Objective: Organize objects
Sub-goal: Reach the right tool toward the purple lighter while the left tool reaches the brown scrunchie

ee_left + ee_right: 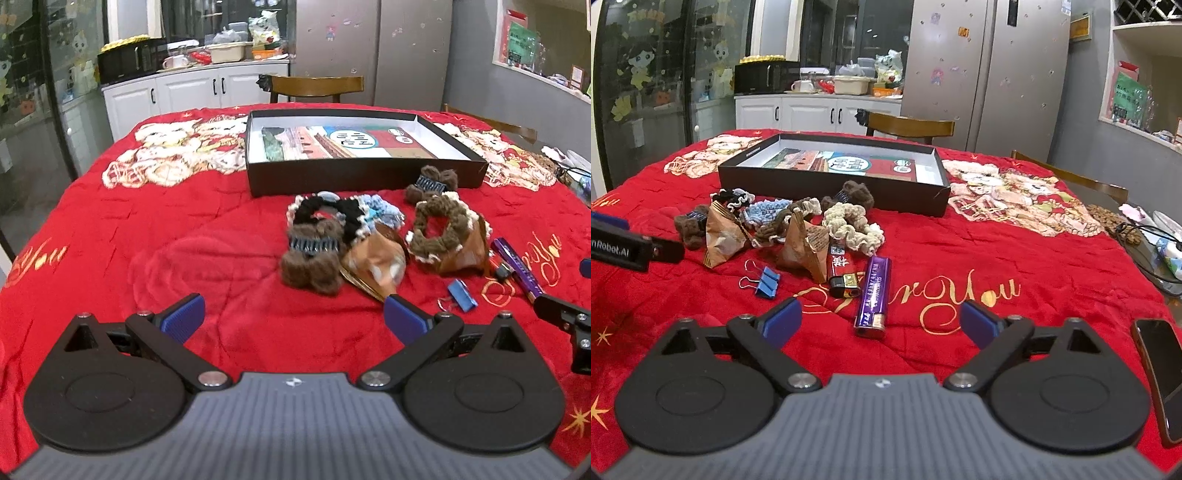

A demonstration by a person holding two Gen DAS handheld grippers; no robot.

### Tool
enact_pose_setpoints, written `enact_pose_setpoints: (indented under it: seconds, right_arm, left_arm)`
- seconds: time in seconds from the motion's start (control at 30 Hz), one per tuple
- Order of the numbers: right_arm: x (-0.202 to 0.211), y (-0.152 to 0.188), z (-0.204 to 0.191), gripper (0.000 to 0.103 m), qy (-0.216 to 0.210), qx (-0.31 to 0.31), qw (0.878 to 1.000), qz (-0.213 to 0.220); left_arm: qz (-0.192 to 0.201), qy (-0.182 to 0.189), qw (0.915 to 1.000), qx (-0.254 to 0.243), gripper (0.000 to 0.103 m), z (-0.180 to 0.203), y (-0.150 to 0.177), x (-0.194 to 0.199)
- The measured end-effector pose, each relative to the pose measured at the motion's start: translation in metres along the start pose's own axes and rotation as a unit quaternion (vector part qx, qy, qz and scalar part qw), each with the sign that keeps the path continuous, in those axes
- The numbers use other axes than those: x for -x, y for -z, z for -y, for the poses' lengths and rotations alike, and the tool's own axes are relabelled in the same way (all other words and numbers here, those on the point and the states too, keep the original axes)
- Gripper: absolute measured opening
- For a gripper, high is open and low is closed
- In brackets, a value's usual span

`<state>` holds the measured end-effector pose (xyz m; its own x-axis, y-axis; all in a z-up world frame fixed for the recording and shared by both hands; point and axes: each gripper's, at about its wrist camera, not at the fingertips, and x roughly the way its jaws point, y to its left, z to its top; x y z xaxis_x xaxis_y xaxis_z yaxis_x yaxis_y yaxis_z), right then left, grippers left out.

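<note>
The small things to be organized lie in a loose heap on the red cloth that covers the surface, just in front of a shallow black box whose inside shows a printed picture. In the heap there are several scrunchies: a cream scrunchie, a brown scrunchie with a pale edge, a black scrunchie and a light blue scrunchie, partly one over the other. Two brown fuzzy hair clips are among them, one hair clip at the near left of the heap and another clip close to the wall of the box. Two brown paper packets stand between the scrunchies. Nearer to the cameras lie a blue binder clip, a red lighter and a purple lighter, the two lighters just beside each other. The right gripper hovers above the cloth with its jaws wide apart and nothing between the pads, the purple lighter lying just ahead of the gap. The left gripper is also wide and empty, pointing toward the fuzzy clip and the packets. A dark phone lies at the right edge of the surface. Behind stand a wooden chair, white cabinets and a grey refrigerator.
</note>
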<state>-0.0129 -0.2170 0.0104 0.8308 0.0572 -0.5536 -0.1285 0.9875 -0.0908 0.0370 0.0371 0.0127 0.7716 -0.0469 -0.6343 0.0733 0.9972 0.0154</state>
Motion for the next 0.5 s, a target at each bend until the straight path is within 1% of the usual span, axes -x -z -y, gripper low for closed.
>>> enact_pose_setpoints:
  seconds: [0.17, 0.23, 0.3, 0.5]
  right_arm:
    - [-0.011, -0.003, 0.006, 0.081, -0.024, -0.002, 1.000, -0.018]
    - [-0.015, -0.005, 0.009, 0.076, -0.030, -0.006, 0.999, -0.022]
    - [-0.019, -0.007, 0.011, 0.070, -0.028, -0.007, 0.999, -0.026]
    - [-0.033, -0.010, 0.015, 0.062, -0.030, -0.001, 0.998, -0.047]
  left_arm:
    - [0.024, -0.009, 0.9992, -0.032, 0.103, -0.004, -0.010, -0.004]
    - [0.024, -0.005, 0.9989, -0.040, 0.103, -0.006, -0.013, -0.007]
    - [0.023, 0.001, 0.9988, -0.044, 0.103, -0.007, -0.016, -0.011]
    - [0.021, 0.012, 0.9987, -0.045, 0.103, -0.011, -0.020, -0.024]
